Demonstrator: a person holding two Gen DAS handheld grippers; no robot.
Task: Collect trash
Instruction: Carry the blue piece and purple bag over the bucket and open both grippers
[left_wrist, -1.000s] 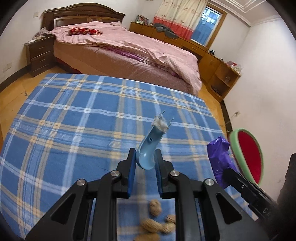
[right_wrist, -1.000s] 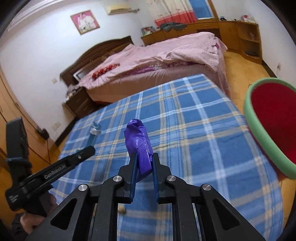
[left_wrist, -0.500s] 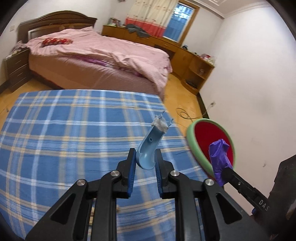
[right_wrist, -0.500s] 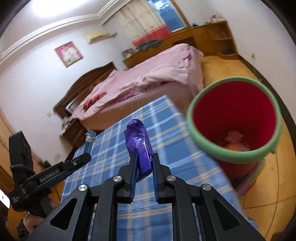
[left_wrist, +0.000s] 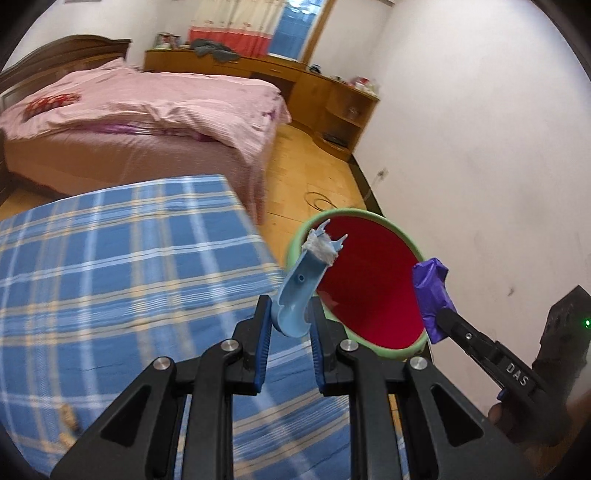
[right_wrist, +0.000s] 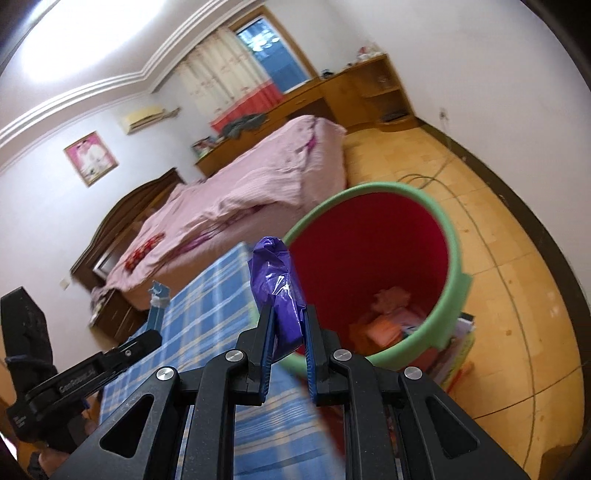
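- left gripper (left_wrist: 290, 332) pinching a curved light-blue plastic piece (left_wrist: 295, 299), pads tight on its lower end; frayed whitish tip of the piece points up, overlapping the near-left rim of the bin in the left wrist view
- right gripper (right_wrist: 287, 334) pinching a crumpled purple wrapper (right_wrist: 279, 288); wrapper sticks up out of the jaws, top end level with the bin's left rim in the right wrist view
- bin (right_wrist: 456, 266): green rim, red inside, stands on the wood floor just beside the corner of the blue plaid tablecloth (left_wrist: 110, 277)
- inside the bin: pink and orange scraps (right_wrist: 391, 314) at the bottom
- from the left wrist view the right gripper (left_wrist: 437, 317) sits on the bin's right side, wrapper over the rim edge
- from the right wrist view the left gripper (right_wrist: 147, 334) is left of the bin, over the tablecloth, blue piece poking up
- peanut shells (left_wrist: 68, 424) on the tablecloth, well apart from the bin, blurred
- pink bed (left_wrist: 147, 122) behind the bin, across the floor
- cable (right_wrist: 436, 177) on the floor beyond the bin
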